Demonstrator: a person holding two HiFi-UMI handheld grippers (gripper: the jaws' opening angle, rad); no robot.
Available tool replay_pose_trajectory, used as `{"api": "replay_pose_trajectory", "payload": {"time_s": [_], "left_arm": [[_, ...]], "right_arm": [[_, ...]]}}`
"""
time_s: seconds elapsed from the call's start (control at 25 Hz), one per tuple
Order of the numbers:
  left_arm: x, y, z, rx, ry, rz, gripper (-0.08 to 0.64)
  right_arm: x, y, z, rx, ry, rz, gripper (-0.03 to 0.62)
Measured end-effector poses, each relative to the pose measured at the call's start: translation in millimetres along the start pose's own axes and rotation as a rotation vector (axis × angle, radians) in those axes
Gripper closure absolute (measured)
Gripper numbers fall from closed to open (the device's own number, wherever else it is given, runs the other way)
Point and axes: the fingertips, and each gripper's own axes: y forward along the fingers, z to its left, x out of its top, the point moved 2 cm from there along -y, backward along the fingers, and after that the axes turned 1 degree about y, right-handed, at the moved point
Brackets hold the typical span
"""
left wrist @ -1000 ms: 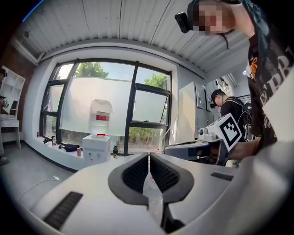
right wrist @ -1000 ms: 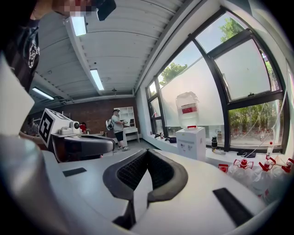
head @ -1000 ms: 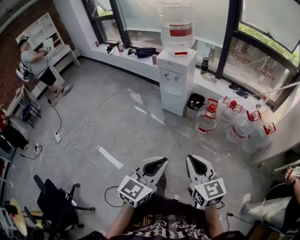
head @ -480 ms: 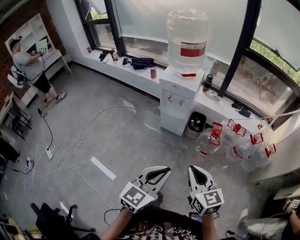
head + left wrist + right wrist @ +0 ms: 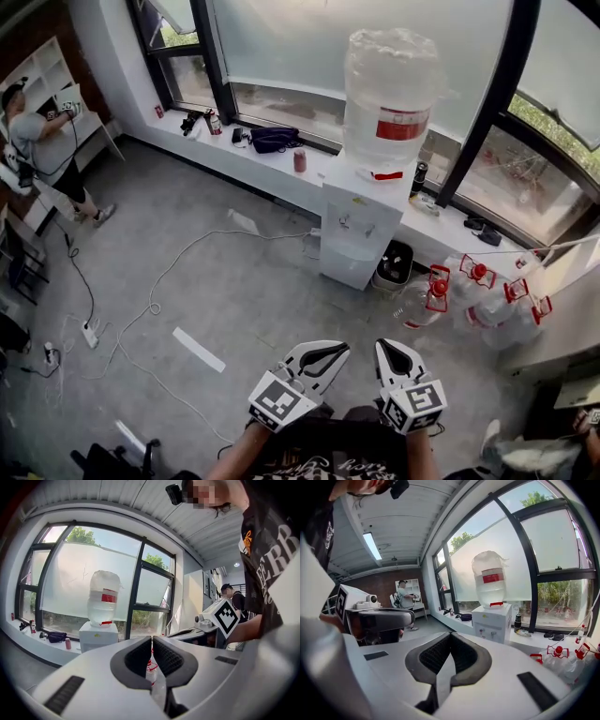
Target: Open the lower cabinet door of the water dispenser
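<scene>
The white water dispenser (image 5: 361,225) stands against the window ledge with a big clear bottle (image 5: 389,98) on top. Its lower cabinet door (image 5: 345,262) looks closed. Both grippers are held low in the head view, well short of the dispenser and pointing toward it. My left gripper (image 5: 334,350) has its jaws together with nothing between them, and so does my right gripper (image 5: 393,349). In the left gripper view the dispenser (image 5: 97,638) sits far off, left of the left gripper's (image 5: 152,638) tips. In the right gripper view the dispenser (image 5: 491,621) stands ahead, right of the right gripper's (image 5: 450,634) tips.
Several red-capped water bottles (image 5: 487,291) lie on the floor right of the dispenser, and a black bin (image 5: 394,264) stands beside it. Cables (image 5: 159,281) and a power strip (image 5: 89,333) cross the grey floor at left. A person (image 5: 37,131) stands far left by white shelves.
Both grippers have been carried forward toward the dispenser, which now looks larger and nearer in the head view. Their jaws stayed together.
</scene>
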Motion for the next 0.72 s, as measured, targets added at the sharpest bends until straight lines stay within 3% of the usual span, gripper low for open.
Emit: {"api": "replay_pose_trajectory", "payload": {"time_s": [0.32,0.72], "left_arm": [[-9,26,34,-0.02,-0.023,0.017,0.535],[-11,102,62,-0.008,-0.027,0.052,0.535]], "right_arm": [[6,36,-25,-0.009,0.011,0.036,0.58],[13,83,-109,0.061,0.018,0.034,0.58]]}}
